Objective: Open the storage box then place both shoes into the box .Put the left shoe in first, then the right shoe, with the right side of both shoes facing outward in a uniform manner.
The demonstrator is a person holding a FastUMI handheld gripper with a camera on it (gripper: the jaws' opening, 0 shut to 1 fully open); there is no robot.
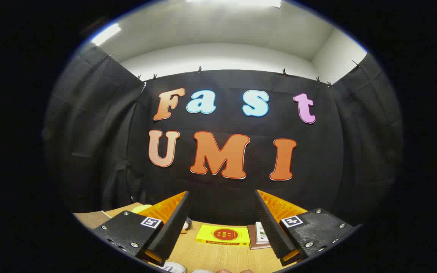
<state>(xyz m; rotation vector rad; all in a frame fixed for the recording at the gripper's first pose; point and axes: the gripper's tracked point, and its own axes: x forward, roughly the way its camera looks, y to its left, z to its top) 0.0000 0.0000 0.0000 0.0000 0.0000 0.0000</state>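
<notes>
- Two gripper (222, 223) fingers stand wide apart with nothing between them, raised above a wooden table (211, 254).
- Close under the fingers, pale round things (173, 268) are cut off and too little shows to name them.
- Just beyond, in the gap, lies a flat yellow box (223, 235), closed; beside it, partly behind the right finger, a brown book-like item (258, 237).
- Storage box and shoes: cannot tell where they are.
- Open tabletop runs back to the black cloth wall (237, 189).

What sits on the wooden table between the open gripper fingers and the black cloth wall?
The gripper is open, holding nothing. Ahead lie a flat yellow box and a brown book on the wooden table.
</notes>
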